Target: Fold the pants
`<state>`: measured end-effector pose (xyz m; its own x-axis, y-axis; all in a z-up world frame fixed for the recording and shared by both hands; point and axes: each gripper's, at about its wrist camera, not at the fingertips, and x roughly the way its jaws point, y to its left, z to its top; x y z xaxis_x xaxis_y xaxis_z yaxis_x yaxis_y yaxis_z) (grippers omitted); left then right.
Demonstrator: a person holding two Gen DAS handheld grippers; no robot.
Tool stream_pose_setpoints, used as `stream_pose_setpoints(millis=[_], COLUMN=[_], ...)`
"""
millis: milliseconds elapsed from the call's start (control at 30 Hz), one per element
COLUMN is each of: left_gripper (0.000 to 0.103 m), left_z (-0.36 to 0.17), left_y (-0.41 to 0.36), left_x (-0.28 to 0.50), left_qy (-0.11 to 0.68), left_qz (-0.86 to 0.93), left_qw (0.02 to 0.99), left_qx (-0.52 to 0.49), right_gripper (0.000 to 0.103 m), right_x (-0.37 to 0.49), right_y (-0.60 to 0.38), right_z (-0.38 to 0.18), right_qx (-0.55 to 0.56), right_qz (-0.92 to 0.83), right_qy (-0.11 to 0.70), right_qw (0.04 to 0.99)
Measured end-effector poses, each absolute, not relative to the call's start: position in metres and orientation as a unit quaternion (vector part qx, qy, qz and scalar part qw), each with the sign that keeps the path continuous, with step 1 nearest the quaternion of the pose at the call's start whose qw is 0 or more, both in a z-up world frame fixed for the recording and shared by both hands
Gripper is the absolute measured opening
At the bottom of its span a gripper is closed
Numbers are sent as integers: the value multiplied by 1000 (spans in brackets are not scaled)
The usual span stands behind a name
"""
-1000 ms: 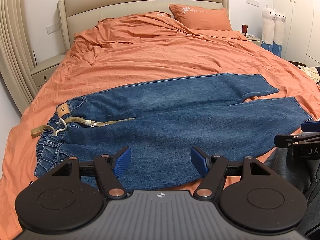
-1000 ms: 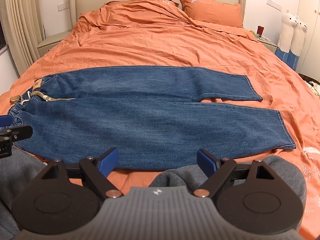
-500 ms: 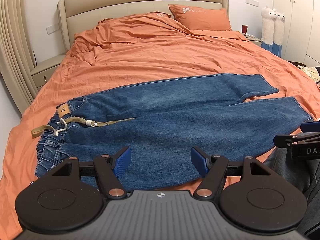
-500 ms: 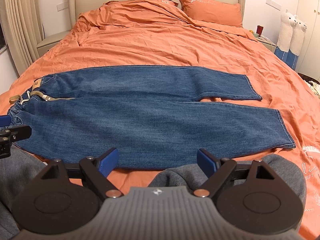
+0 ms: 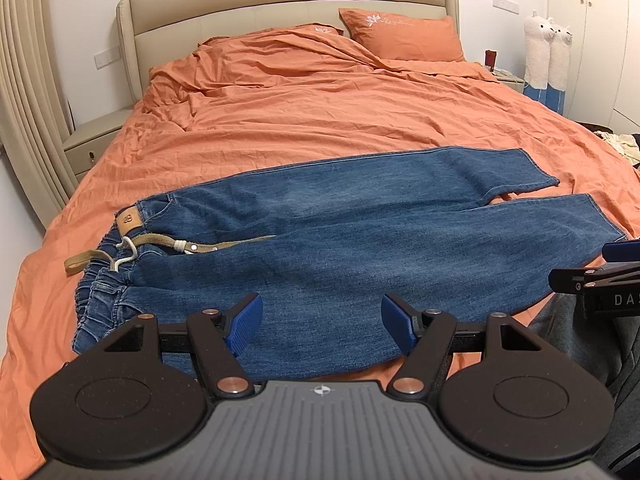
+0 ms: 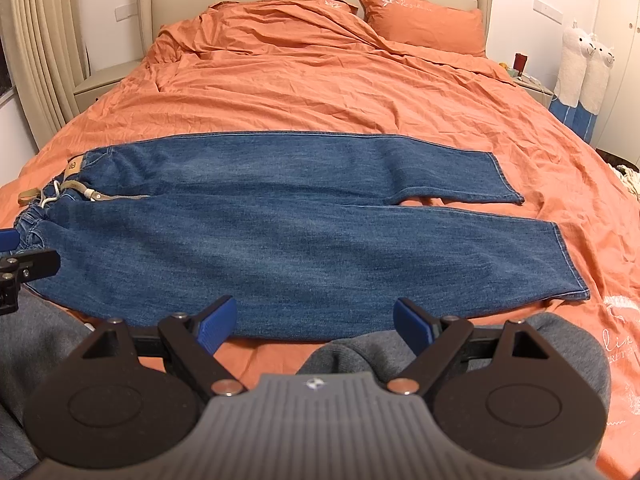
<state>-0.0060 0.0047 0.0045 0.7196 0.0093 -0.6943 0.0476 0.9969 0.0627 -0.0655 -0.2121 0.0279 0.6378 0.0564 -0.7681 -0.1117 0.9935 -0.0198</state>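
Orange bedding (image 5: pixel 320 120) covers a wide bed with a beige headboard (image 5: pixel 280 8), and the blue jeans (image 5: pixel 340 248) serve as the landmark. From the left wrist view, the jeans lie flat across the near half of the bed, unfolded. A tan drawstring (image 5: pixel 168 246) trails over their waistband end, which points away from the two plush llamas (image 5: pixel 546 56) standing beyond their hems. The left gripper (image 5: pixel 322 322) hovers over the jeans' near edge, jaws spread wide and empty. From the right wrist view, the jeans (image 6: pixel 280 232) stretch sideways with both legs parted at the hem end. The right gripper (image 6: pixel 314 326) hangs just short of their near edge, above grey-clad knees (image 6: pixel 360 352), jaws wide apart, gripping nothing. An orange pillow (image 6: pixel 424 24) rests far behind the jeans.
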Motion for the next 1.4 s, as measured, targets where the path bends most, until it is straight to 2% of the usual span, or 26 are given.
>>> stream_pose_setpoints(millis=[700, 867, 933, 1000, 1067, 1133, 1367, 1400], left_gripper=[79, 69, 58, 55, 54, 54, 62, 67], left_z=[3, 5, 5, 5, 5, 1, -46, -54], left_y=[18, 45, 62, 82, 108, 142, 257, 268], left_x=[-3, 10, 19, 29, 38, 53, 105, 110], left_qy=[380, 380, 388, 400, 403, 407, 437, 443], left_qz=[-2, -49, -59, -56, -46, -28, 38, 42], left_qw=[924, 922, 919, 914, 913, 913, 894, 890], left_qx=[34, 46, 40, 40, 36, 10, -89, -99], right_gripper=[82, 82, 81, 77, 59, 47, 45, 45], right_x=[-56, -40, -33, -25, -16, -4, 48, 54], right_y=[-227, -248, -256, -264, -274, -288, -331, -335], right_z=[18, 22, 24, 25, 24, 21, -10, -15], right_qx=[-3, -37, -67, -104, -128, -133, -86, -70], right_qz=[55, 101, 106, 106, 99, 102, 60, 51], right_qy=[419, 386, 370, 362, 359, 357, 386, 393], right_qw=[906, 916, 920, 920, 919, 919, 917, 915])
